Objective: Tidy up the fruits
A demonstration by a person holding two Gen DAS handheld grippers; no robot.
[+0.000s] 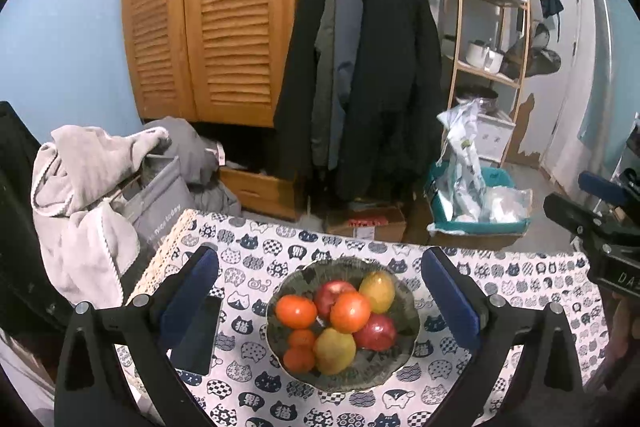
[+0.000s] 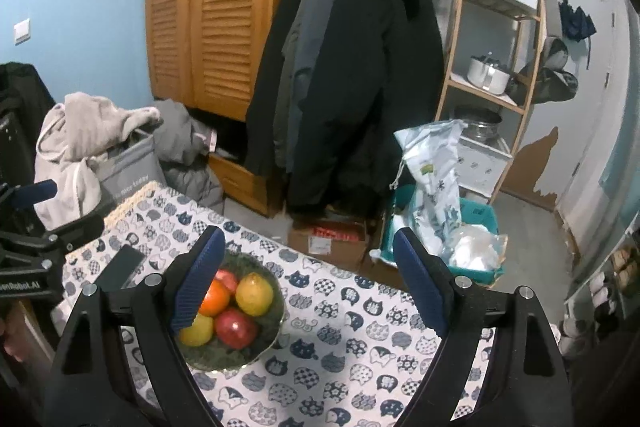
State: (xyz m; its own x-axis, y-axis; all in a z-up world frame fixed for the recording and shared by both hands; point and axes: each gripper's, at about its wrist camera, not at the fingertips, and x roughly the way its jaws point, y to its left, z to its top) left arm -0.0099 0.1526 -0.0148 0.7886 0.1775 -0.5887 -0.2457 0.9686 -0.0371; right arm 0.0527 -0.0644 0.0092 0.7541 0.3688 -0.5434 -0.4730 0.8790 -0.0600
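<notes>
Left gripper [image 1: 320, 291] and right gripper [image 2: 306, 279], jaws released, empty; right finger [image 2: 196, 283] partly hides fruit bowl [image 2: 276, 323].

Table in cat-print cloth [image 1: 520, 279], bearing fruit bowl [image 1: 408, 307] and dark phone [image 2: 124, 263].

The left tool [image 1: 320, 279] hangs spread wide above a fruit-filled bowl [image 1: 408, 307] on the cat-print tablecloth [image 1: 520, 279].

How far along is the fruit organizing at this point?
Looks done or not begun: all the visible fruit sits piled in the bowl. In hand: nothing; left gripper and right gripper are both open and empty. Left: no fruit shows on the tablecloth.
</notes>
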